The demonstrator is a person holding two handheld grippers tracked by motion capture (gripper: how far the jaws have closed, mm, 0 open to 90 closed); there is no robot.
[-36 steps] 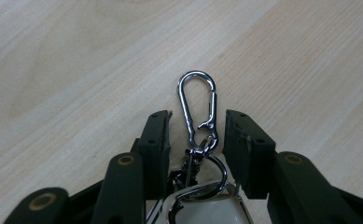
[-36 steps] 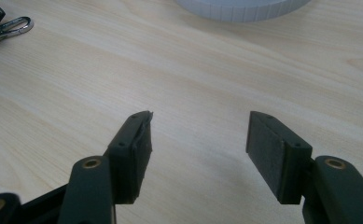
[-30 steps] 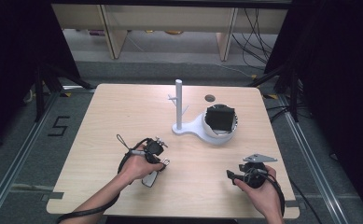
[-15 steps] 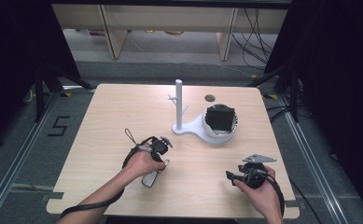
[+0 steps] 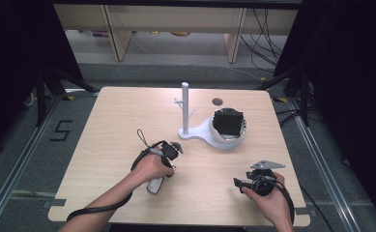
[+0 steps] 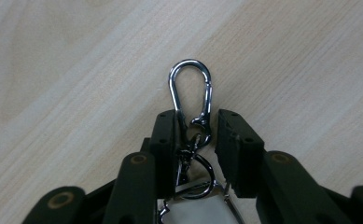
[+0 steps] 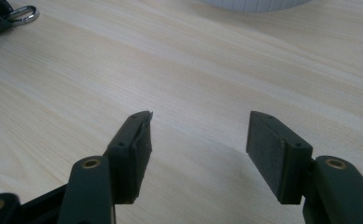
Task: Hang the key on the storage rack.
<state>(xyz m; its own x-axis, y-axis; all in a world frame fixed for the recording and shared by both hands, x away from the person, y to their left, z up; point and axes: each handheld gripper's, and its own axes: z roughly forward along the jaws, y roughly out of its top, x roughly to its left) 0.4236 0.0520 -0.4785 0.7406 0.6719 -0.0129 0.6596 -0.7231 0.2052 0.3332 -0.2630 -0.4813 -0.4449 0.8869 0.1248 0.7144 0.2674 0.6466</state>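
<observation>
**Carabiner between the closing jaws, stand not yet reached**

Near the front edge of the surface (image 5: 108,116), on the person's side of the white stand (image 5: 185,108), the left gripper (image 6: 195,133) sits low over a silver carabiner keychain (image 6: 191,91). Its jaws have just been closing and now stand narrow around the clip's lower end, where the swivel and key ring (image 6: 200,179) join; the left jaw touches the metal, while a thin gap shows at the right jaw, so the grip looks nearly made rather than firm. The clip's loop pokes out beyond the jaw tips and lies flat on the wood, with a pale tag trailing back toward the hand.

The right gripper (image 7: 198,135), farther from the stand and off to its right, rests with jaws wide and nothing between them.

The stand's pegs appear bare, and its round dish holds a dark object (image 5: 227,123). By this reading, the pick-up is almost secured; lifting the keychain and carrying it to the stand remain.
</observation>
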